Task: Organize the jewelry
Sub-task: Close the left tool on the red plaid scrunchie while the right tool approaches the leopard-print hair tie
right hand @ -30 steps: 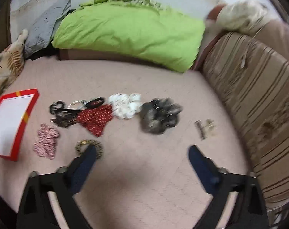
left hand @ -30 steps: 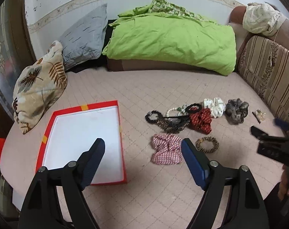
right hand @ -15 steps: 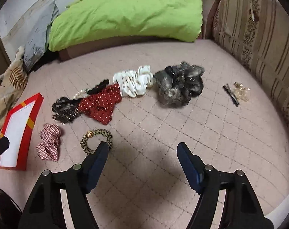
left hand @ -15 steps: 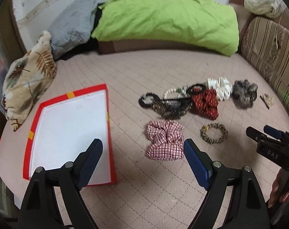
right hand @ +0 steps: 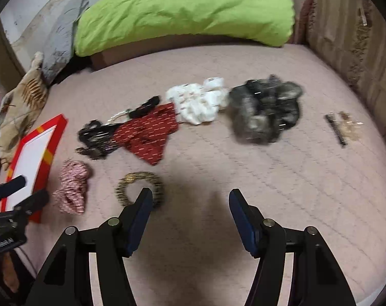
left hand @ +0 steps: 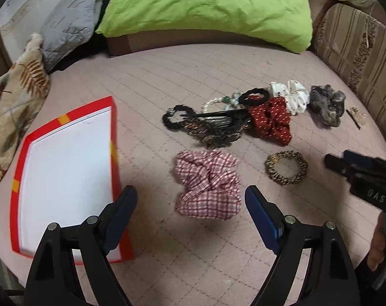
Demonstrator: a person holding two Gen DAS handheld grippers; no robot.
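Hair accessories lie on a pink quilted bed. A pink plaid scrunchie (left hand: 207, 185) sits just ahead of my open, empty left gripper (left hand: 191, 211). A leopard-print hair tie (left hand: 286, 167) lies to its right; in the right wrist view it (right hand: 131, 182) sits by the left finger of my open, empty right gripper (right hand: 190, 215). Behind lie a red dotted scrunchie (left hand: 270, 119), a black comb and dark hair ties (left hand: 213, 123), a white scrunchie (left hand: 290, 95), a grey scrunchie (right hand: 265, 111) and small clips (right hand: 342, 127). A red-rimmed white tray (left hand: 65, 176) lies at the left.
A green blanket (left hand: 205, 7) and a grey pillow (left hand: 68, 23) lie at the back. A leaf-print pillow (left hand: 13, 104) sits at the left, beside the tray. A striped sofa back (left hand: 359, 51) bounds the right side.
Both grippers have moved forward and lower toward the accessories. The plaid scrunchie and the leopard hair tie are now much closer. Both stay open. Nothing on the bed has moved.
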